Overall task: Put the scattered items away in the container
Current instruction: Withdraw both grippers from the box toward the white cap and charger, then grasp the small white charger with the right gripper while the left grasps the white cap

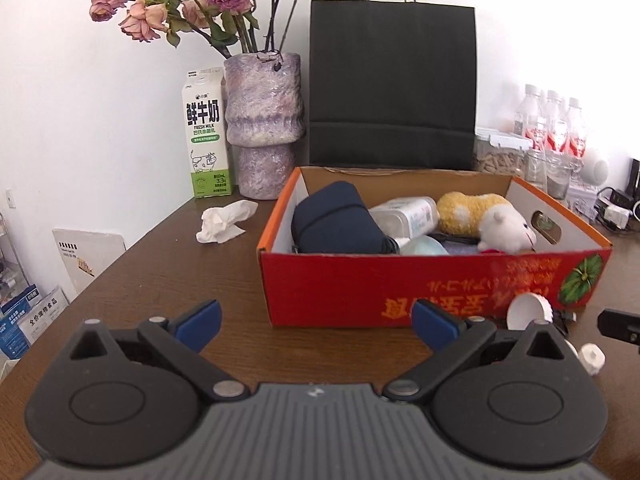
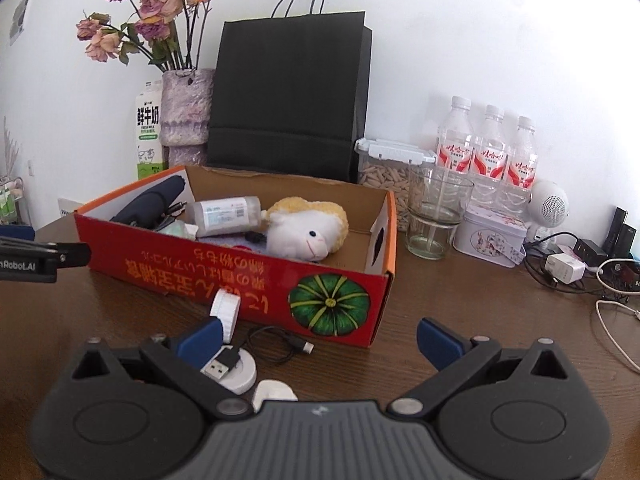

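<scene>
A red cardboard box (image 1: 360, 280) (image 2: 160, 256) stands on the brown table, holding a navy pouch (image 1: 336, 220), a clear bottle (image 2: 224, 216) and a white and yellow plush toy (image 2: 308, 232). Loose in front of the box lie a black USB cable (image 2: 276, 346), a white ribbed cap (image 2: 226, 312), a white disc (image 2: 244, 376) and a small white piece (image 2: 274, 394). A crumpled tissue (image 1: 224, 220) lies left of the box. My left gripper (image 1: 316, 328) is open before the box's front wall. My right gripper (image 2: 320, 342) is open, its left finger beside the cable's plug.
Behind the box stand a black paper bag (image 1: 392, 80), a purple vase of dried roses (image 1: 264, 120) and a milk carton (image 1: 206, 136). To the right are water bottles (image 2: 488, 148), a glass (image 2: 436, 216), a tin (image 2: 490, 240), a seed container (image 2: 384, 176) and chargers with cables (image 2: 568, 268).
</scene>
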Action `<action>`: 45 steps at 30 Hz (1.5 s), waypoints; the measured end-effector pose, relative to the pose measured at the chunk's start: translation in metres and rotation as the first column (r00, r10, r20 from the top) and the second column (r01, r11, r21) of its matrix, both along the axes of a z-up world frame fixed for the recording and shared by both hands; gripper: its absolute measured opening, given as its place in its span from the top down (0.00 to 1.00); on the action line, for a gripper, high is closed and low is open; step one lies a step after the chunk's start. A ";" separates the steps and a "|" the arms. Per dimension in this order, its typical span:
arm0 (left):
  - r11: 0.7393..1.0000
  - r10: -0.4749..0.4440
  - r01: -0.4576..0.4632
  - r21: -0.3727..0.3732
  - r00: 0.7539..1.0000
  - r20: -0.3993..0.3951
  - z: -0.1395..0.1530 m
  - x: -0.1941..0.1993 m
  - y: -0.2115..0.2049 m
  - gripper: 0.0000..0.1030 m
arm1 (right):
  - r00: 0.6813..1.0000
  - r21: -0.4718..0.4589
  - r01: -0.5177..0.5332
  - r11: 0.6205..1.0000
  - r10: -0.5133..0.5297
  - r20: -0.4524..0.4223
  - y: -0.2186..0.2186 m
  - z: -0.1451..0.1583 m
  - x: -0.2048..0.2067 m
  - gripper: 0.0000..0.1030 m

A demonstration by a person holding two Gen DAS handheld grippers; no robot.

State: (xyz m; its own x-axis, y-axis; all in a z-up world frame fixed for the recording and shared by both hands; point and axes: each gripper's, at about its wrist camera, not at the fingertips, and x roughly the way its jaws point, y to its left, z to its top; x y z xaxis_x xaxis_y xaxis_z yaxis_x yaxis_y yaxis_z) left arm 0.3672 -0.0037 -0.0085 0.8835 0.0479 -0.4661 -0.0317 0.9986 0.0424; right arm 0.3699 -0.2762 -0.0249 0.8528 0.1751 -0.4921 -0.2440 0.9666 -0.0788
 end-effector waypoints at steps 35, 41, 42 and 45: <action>0.978 -0.210 0.210 -0.019 0.966 -0.150 -0.016 -0.016 -0.065 0.00 | 0.985 0.030 -0.046 0.998 0.051 -0.164 -0.003 -0.027 0.002 0.52; 0.971 -0.239 0.231 -0.064 0.959 -0.155 -0.013 0.005 -0.083 0.00 | 0.983 0.050 -0.067 0.997 0.074 -0.169 -0.008 -0.026 0.007 0.68; 0.971 -0.238 0.230 -0.067 0.959 -0.155 -0.013 0.008 -0.087 0.00 | 0.983 0.053 -0.068 0.996 0.076 -0.170 -0.010 -0.026 0.008 0.71; 0.971 -0.238 0.229 -0.070 0.958 -0.157 -0.013 0.018 -0.099 0.00 | 0.983 0.057 -0.060 0.997 0.068 -0.169 -0.015 -0.026 0.013 0.77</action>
